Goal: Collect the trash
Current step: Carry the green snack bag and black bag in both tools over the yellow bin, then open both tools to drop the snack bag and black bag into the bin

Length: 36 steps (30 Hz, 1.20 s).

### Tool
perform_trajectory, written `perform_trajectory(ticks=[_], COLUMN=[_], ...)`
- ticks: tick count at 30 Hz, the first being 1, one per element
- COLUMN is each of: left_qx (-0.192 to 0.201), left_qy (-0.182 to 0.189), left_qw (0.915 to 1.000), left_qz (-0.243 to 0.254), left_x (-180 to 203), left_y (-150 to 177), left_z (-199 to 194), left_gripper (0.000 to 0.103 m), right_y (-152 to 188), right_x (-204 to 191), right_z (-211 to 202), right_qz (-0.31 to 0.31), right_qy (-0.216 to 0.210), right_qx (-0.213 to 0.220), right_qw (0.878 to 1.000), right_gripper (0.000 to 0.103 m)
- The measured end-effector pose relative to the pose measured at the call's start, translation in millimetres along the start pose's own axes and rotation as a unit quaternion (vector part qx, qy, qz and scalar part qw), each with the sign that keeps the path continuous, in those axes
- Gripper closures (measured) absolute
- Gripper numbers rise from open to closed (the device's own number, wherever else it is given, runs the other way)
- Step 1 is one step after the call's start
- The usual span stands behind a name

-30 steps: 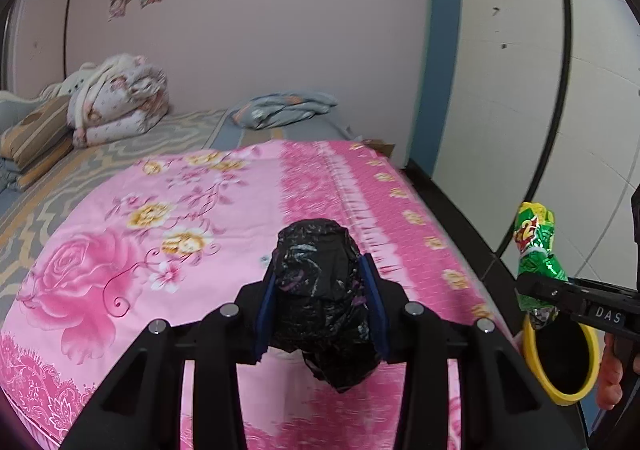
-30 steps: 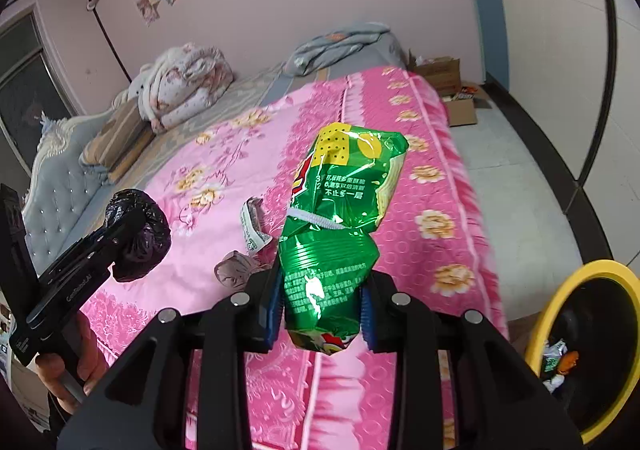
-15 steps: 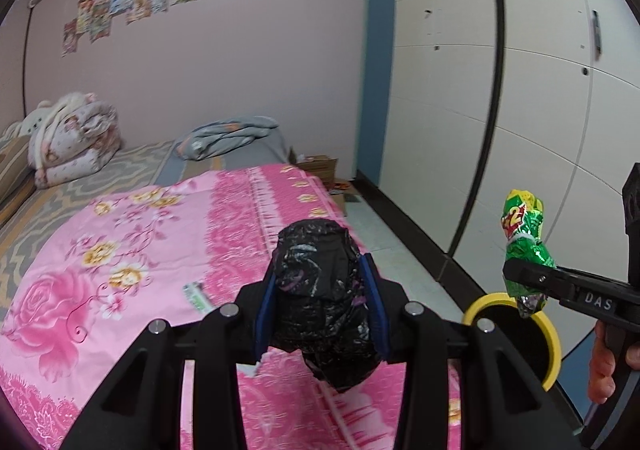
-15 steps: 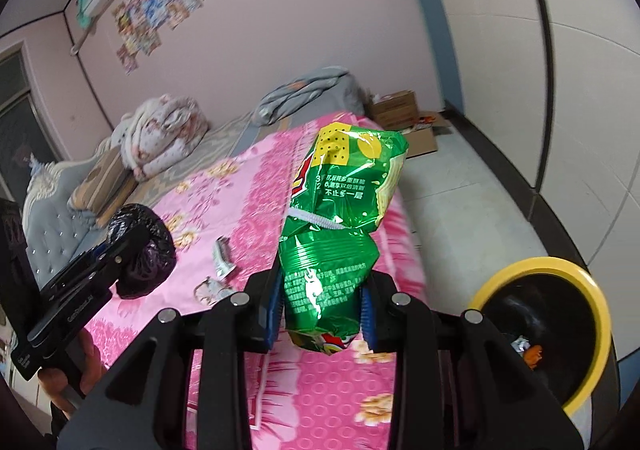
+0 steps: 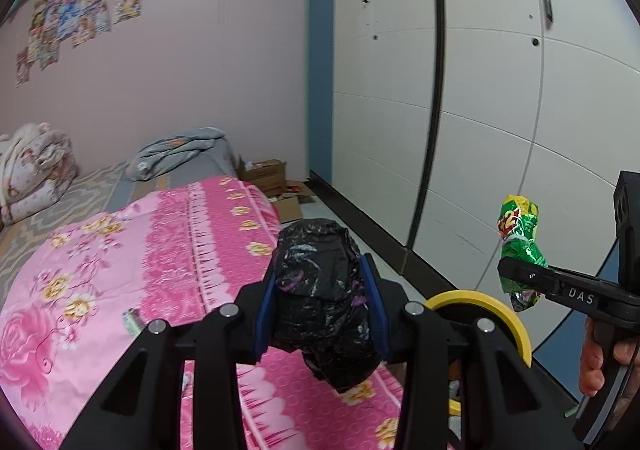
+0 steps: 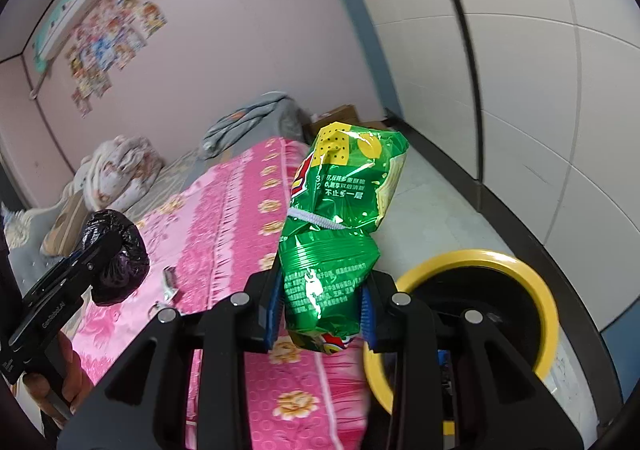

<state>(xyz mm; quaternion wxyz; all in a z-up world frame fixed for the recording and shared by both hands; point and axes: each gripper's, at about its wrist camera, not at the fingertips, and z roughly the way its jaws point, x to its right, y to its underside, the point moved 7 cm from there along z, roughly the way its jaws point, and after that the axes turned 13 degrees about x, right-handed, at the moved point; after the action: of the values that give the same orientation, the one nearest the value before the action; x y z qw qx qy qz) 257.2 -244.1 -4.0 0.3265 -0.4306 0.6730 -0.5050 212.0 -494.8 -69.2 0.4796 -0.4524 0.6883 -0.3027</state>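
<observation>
My left gripper (image 5: 320,302) is shut on a crumpled black plastic bag (image 5: 320,290), held above the pink bed edge. My right gripper (image 6: 320,306) is shut on a green snack bag (image 6: 340,226), upright and pinched at its lower half. A yellow-rimmed black bin (image 6: 480,306) stands on the floor just right of the bed, below and right of the right gripper; in the left wrist view the bin (image 5: 480,300) shows behind my fingers. The left wrist view also catches the green snack bag (image 5: 518,238) at the right; the right wrist view shows the black plastic bag (image 6: 120,254) at the left.
Small scraps of wrapper (image 6: 170,284) lie on the pink floral bedspread (image 5: 120,270). Folded quilts (image 6: 116,174) and a grey blanket (image 5: 176,154) sit at the far end. Cardboard boxes (image 5: 266,174) stand on the floor by the white wardrobe (image 5: 500,110).
Both grippers have swung right from over the bed toward the floor side, each still holding its trash. The yellow-rimmed bin has come nearer and more central in both views.
</observation>
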Motion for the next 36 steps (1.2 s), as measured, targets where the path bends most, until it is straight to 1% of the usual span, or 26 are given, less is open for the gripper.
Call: perform_trajectory(ticks=[3,9,14,23,24,26,36], left_qx=[-0.005,-0.024,-0.053,-0.102,-0.108,-0.116,-0.149], left_qy=[0.015,0.043,0.063,0.085,0.087,0.091,0.101], left_qw=[0.9999,0.9987,0.9965,0.991,0.9902,0.989,0.9833], left_qz=[0.006,0.012,0.012,0.014,0.015,0.016,0.029], left_x=[19,52,76,105,109,117,147], left_y=[0,11,32,74,79,85,117], left_z=[11,37,64,106,111,117,150], left_gripper=[0.066,0.066,0.066,0.066,0.066,0.066,0.066], right_y=[-2,1,13,36,39,43,72], right_x=[25,59,83,113,112,121,159], right_z=[-5,-10,-3,12,12,12,18], right_qz=[0.003,-0.008,0.003,0.009,0.006,-0.002,-0.01], right_qy=[0.023,0.066,0.081,0.112,0.118,0.135,0.171], right_qx=[0.009,0.022,0.01,-0.012,-0.012,-0.012,-0.035], right_qw=[1.0,0.998,0.997,0.994,0.993,0.991,0.985], right_gripper=[0.074,0.074,0.073,0.073,0.073,0.073,0.073])
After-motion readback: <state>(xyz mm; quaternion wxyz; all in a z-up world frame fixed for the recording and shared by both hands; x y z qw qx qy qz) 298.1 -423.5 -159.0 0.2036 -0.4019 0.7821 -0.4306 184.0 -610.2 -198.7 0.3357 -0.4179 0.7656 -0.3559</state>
